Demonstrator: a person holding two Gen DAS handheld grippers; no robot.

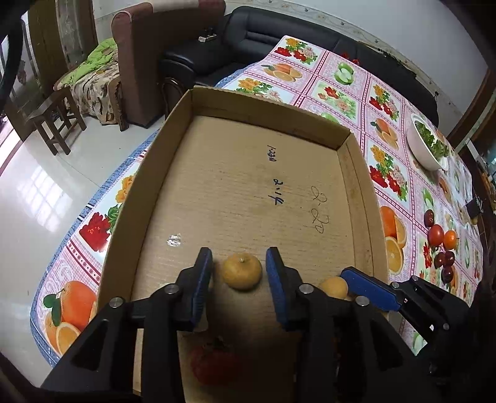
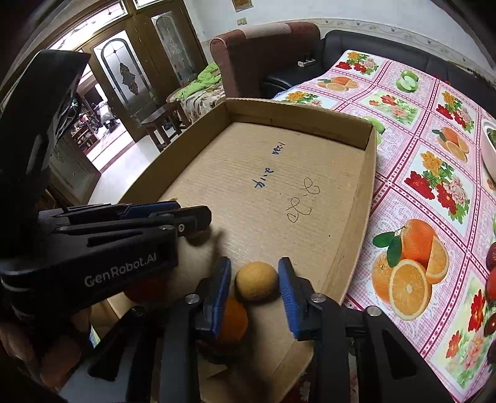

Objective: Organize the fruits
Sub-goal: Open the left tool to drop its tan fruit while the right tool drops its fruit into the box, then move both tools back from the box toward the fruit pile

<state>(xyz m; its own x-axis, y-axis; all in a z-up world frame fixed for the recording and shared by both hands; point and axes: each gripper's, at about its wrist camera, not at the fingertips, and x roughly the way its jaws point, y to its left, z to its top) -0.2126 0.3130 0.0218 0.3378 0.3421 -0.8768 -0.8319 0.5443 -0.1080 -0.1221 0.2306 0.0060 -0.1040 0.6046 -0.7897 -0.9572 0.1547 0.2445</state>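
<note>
A shallow cardboard box (image 1: pixel 359 186) (image 2: pixel 356 198) lies on the table. My left gripper (image 1: pixel 239 266) is open inside it, with a yellow-orange citrus fruit (image 1: pixel 242 271) resting on the box floor between its fingertips. My right gripper (image 2: pixel 254 279) is open around a second yellowish fruit (image 2: pixel 256 280), also seen in the left wrist view (image 1: pixel 334 287). A red fruit (image 1: pixel 214 362) lies in the box under the left gripper. An orange fruit (image 2: pixel 232 319) lies under the right gripper's left finger. Loose tomatoes and dark plums (image 1: pixel 441 245) sit on the tablecloth right of the box.
The table carries a pink fruit-print cloth (image 2: pixel 412 173). A white bowl of greens (image 1: pixel 426 145) stands far right. A black sofa (image 1: pixel 279 28), a brown armchair (image 1: pixel 148 46) and a wooden stool (image 1: pixel 55 121) stand beyond the table, over white floor tiles.
</note>
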